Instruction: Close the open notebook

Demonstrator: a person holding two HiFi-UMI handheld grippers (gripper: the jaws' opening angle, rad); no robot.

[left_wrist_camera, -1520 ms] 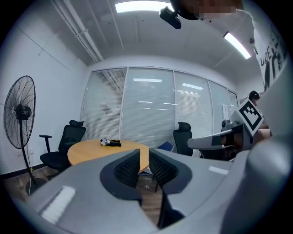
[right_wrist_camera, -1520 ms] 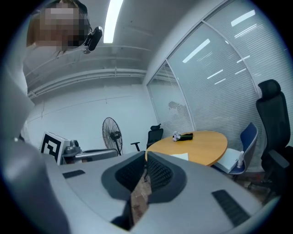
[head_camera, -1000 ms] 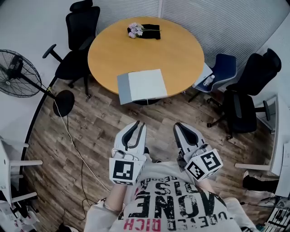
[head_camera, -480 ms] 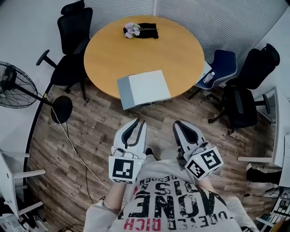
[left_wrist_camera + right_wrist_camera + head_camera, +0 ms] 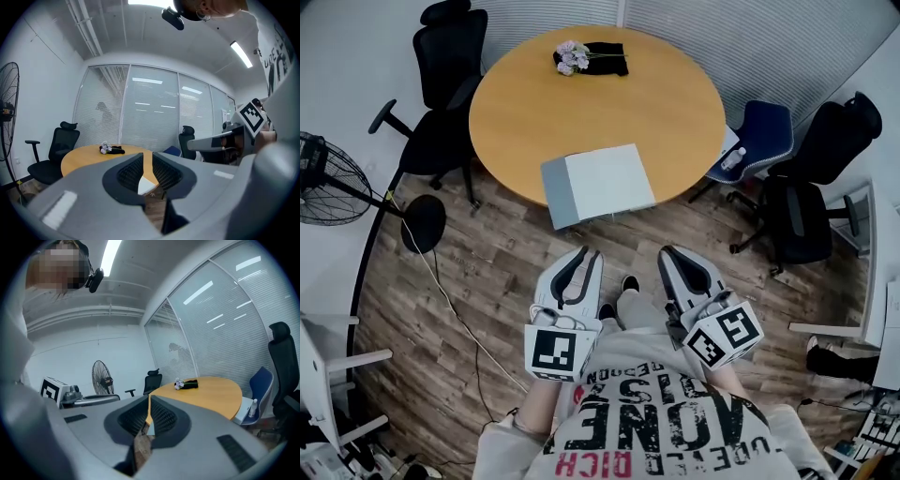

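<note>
The open notebook lies flat on the near edge of the round wooden table, a grey page at the left and a white page at the right. Both grippers hang side by side in front of my chest, well short of the table and pointing toward it. My left gripper has its jaws a narrow gap apart with nothing between them; a white sliver of the notebook shows through that gap. The jaws of my right gripper nearly meet at the tips and hold nothing.
A small bunch of flowers and a black item lie at the table's far side. Black office chairs stand at the left and right, with a blue chair between. A floor fan and its cable are at the left.
The table and notebook have drawn slightly nearer in the head view as the person steps toward them. A shoe now shows between the grippers. Both grippers keep the same pose.
</note>
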